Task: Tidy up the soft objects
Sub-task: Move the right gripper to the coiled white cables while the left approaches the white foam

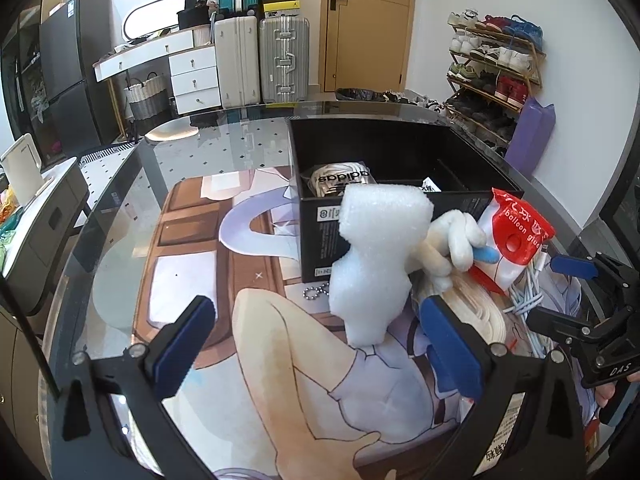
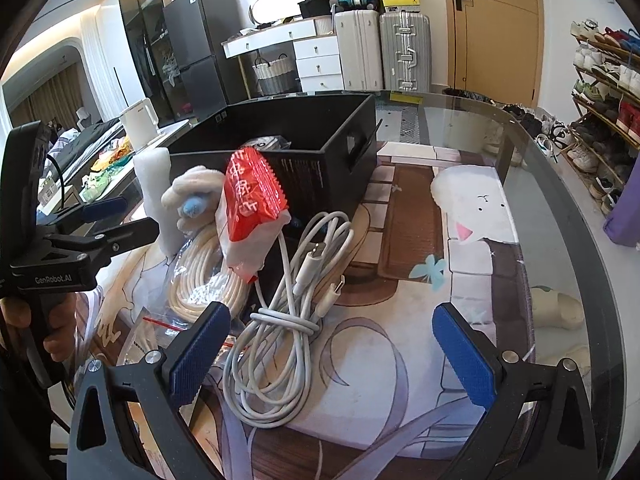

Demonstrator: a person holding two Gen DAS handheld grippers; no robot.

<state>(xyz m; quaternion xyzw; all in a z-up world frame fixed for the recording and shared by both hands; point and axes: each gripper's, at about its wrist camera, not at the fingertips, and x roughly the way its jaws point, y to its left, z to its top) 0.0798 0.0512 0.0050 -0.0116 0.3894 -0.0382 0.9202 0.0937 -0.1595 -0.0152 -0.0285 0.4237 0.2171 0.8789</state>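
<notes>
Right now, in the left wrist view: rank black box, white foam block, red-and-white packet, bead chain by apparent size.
1. black box
2. white foam block
3. red-and-white packet
4. bead chain, mostly hidden behind the foam

The foam stands nearer the camera than the box, so it looks inflated.

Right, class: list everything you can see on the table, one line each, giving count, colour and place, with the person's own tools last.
Foam block: one, white, standing in front of the box.
Storage box: one, black, open, rear of the mat.
Plush toy: one, cream, beside the foam.
Packet: one, red and white, on the pile.
Charging cable: one, white, coiled on the mat.
Rope coil: one, cream, bagged.
Left tool: open, empty.
Right tool: open, empty.
</notes>
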